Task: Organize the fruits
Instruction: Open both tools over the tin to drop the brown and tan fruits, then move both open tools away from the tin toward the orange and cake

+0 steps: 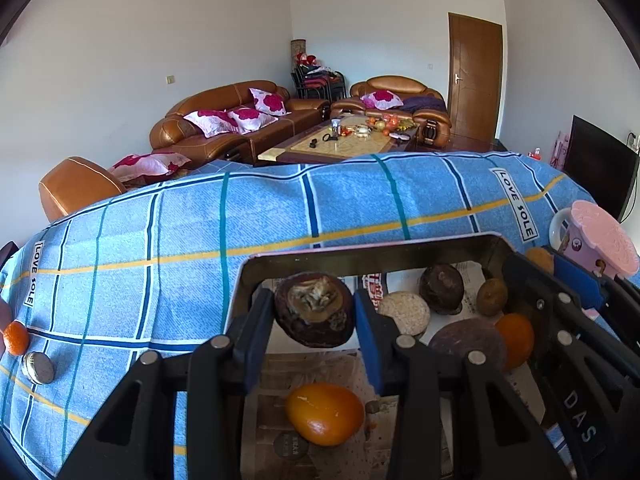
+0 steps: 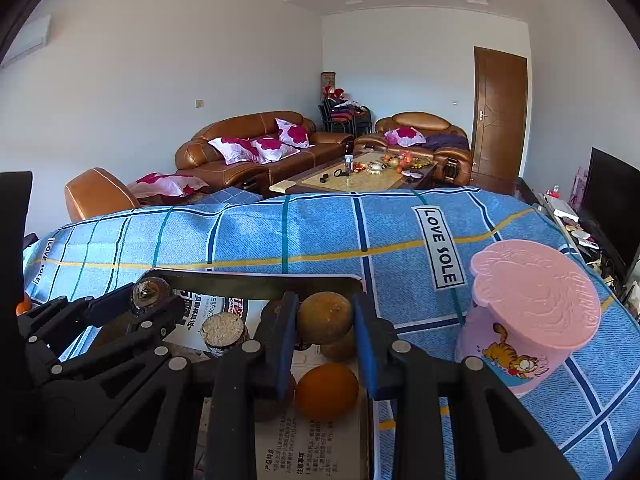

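Both hand-held grippers grasp fruit over the tray (image 1: 372, 258): left (image 1: 314, 312) a dark mangosteen (image 1: 314, 310), right (image 2: 325, 320) a brown fruit (image 2: 325, 317); next I lower and release each.

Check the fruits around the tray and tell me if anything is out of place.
Two pieces lie loose on the blue checked cloth, well left of the tray: a small orange and a flat round brownish piece just beside it. Both sit near the cloth's left edge, apart from the fruit gathered in the tray.
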### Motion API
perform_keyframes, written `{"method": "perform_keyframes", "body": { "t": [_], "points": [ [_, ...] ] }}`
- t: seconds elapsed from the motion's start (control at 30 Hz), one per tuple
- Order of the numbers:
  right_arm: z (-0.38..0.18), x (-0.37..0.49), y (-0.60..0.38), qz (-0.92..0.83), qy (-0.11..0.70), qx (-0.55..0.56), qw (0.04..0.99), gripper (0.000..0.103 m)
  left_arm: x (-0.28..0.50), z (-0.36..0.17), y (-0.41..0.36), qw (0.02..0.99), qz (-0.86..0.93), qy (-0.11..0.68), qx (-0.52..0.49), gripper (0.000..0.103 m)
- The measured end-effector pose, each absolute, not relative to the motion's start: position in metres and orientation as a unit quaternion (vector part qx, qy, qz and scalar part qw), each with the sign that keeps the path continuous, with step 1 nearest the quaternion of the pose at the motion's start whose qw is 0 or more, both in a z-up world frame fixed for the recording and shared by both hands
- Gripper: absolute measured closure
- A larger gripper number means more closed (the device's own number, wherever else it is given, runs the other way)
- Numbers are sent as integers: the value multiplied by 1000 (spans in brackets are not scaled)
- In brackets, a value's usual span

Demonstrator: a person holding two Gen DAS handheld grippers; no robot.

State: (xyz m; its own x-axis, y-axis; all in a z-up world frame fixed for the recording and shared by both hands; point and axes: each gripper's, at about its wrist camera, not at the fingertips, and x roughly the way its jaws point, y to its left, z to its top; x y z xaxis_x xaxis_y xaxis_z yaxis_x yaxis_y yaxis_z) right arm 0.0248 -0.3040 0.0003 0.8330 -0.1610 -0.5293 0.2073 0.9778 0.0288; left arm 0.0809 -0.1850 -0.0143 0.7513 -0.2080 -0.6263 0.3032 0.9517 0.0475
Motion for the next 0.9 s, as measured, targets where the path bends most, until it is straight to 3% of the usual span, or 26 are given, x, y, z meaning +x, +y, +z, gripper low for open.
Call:
{"method": "perform_keyframes", "body": {
  "t": [0.27, 0.4, 0.53, 0.63, 0.67, 0.7, 0.77, 0.9],
  "points": [
    [-3, 28, -301, -69, 282, 46, 956, 73, 83, -17, -186, 928, -140, 339, 72, 57],
    [-2, 22, -298, -67, 273, 45, 959, 66, 77, -12, -184, 936, -122, 320, 74, 37],
    [0, 17, -306, -59, 262, 71, 961, 64, 72, -9, -180, 942, -119, 308, 64, 30],
    [2, 13, -310, -60, 251, 86, 962, 61, 66, -5, -176, 948, -113, 290, 67, 4],
    [4, 11, -311, -59, 246, 93, 963, 58, 62, -4, -176, 950, -123, 281, 67, 0],
    [5, 9, -313, -57, 241, 99, 964, 42, 58, -1, -176, 952, -129, 269, 69, 0],
    [8, 4, -315, -61, 223, 106, 967, 22, 50, 3, -179, 957, -130, 247, 80, 0],
    [15, -3, -312, -83, 201, 94, 972, 21, 36, 10, -181, 967, -112, 207, 98, 0]
  ]
}}
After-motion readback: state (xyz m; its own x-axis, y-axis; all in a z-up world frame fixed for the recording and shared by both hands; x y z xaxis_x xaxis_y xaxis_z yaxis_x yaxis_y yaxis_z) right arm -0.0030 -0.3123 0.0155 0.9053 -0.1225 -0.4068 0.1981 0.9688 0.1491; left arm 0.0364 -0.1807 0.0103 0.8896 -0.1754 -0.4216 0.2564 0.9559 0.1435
